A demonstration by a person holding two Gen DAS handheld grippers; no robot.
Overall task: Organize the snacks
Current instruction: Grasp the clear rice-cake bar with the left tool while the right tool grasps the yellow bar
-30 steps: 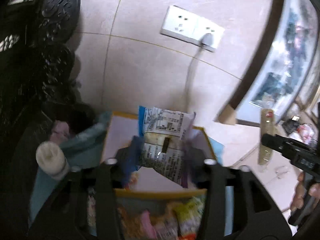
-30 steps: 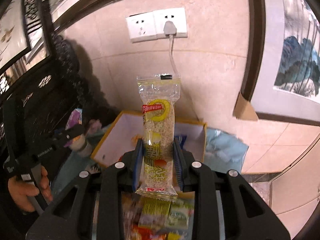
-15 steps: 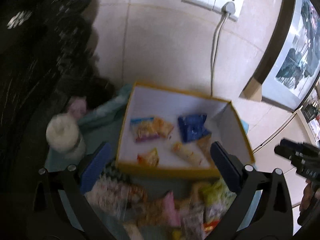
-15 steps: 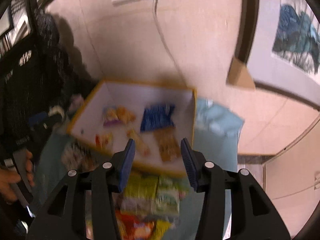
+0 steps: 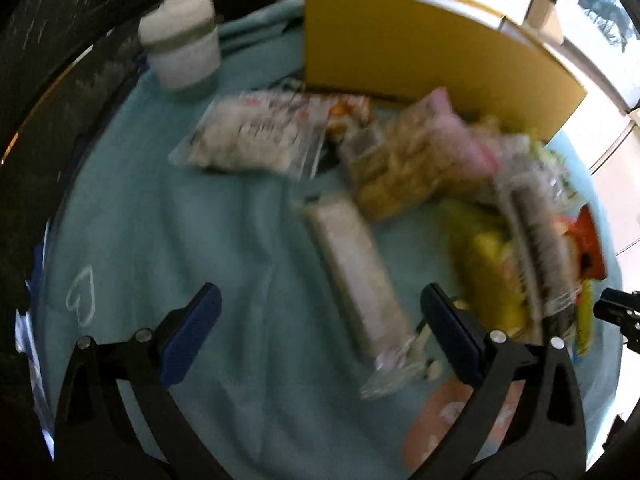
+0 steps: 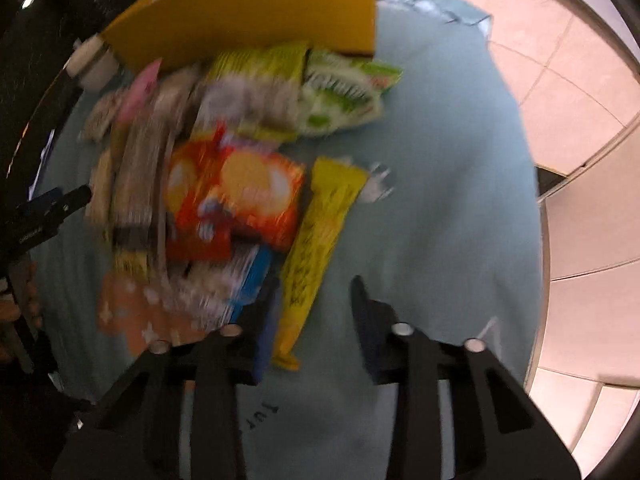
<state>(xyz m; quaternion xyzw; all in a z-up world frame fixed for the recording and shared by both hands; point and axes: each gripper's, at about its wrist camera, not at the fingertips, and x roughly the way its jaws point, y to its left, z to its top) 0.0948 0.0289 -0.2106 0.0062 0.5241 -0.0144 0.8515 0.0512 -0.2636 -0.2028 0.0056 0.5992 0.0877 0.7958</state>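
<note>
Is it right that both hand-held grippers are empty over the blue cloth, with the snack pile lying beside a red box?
Not quite: the box is yellow, as the left wrist view shows. The rest holds: the left hand-held gripper and right hand-held gripper are empty over the blue cloth, beside the snack pile.

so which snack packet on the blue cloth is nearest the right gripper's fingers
The long yellow packet: its lower end lies just beside the right gripper, between its open fingers' tips. The orange-red biscuit packet and green packet lie further up the cloth.
</note>
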